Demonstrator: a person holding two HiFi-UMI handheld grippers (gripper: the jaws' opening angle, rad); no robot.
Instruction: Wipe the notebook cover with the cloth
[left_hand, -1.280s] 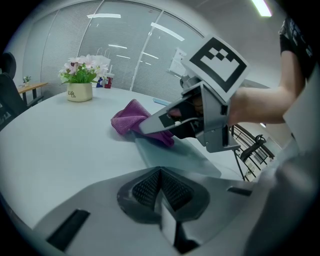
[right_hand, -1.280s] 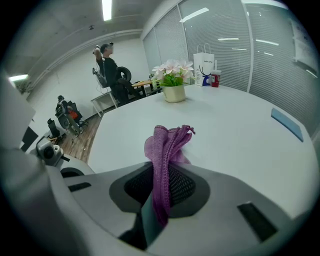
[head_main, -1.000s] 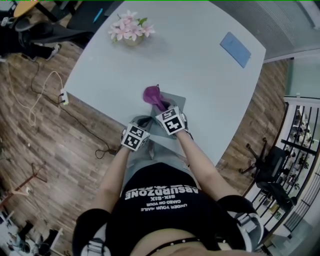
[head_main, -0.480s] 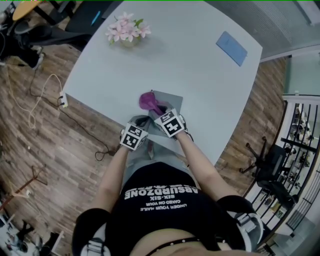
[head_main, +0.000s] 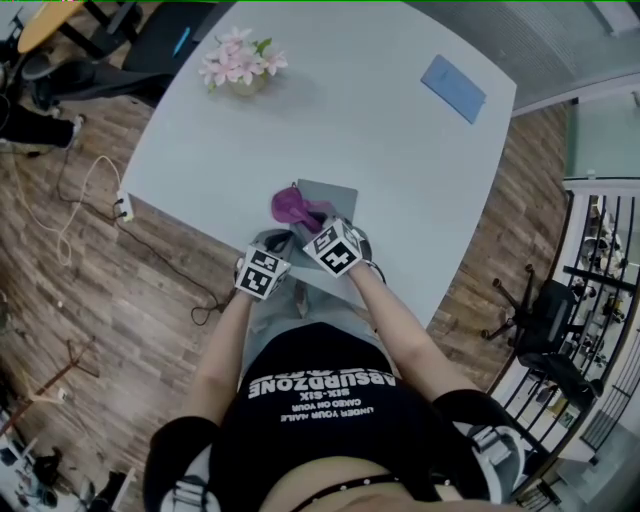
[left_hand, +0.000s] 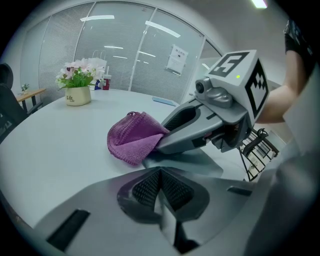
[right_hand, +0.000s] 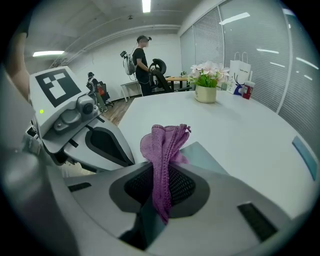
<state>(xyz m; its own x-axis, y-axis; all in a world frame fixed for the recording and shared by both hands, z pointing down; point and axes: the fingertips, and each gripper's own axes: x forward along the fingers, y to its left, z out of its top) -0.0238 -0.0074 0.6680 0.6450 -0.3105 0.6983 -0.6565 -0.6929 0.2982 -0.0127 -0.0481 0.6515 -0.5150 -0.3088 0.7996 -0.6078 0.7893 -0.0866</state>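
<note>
A grey notebook (head_main: 338, 194) lies flat near the table's front edge. My right gripper (head_main: 306, 222) is shut on a purple cloth (head_main: 289, 204), which bunches out past its fingertips over the notebook's left part. In the right gripper view the cloth (right_hand: 163, 148) stands pinched between the pads, with the notebook (right_hand: 206, 156) behind it. My left gripper (head_main: 281, 244) sits just left of it at the table edge, jaws shut with nothing between them. The left gripper view shows the cloth (left_hand: 133, 138), the notebook (left_hand: 189, 163) and the right gripper (left_hand: 165, 141).
A pot of pink flowers (head_main: 237, 68) stands at the table's far left. A flat blue item (head_main: 453, 88) lies at the far right. A cable (head_main: 70, 200) runs over the wooden floor on the left. Office chairs (head_main: 545, 340) stand right of the table. A person (right_hand: 142, 57) stands far off.
My right gripper has drawn the cloth slightly back toward the near edge and lower onto the notebook. The left gripper has barely moved.
</note>
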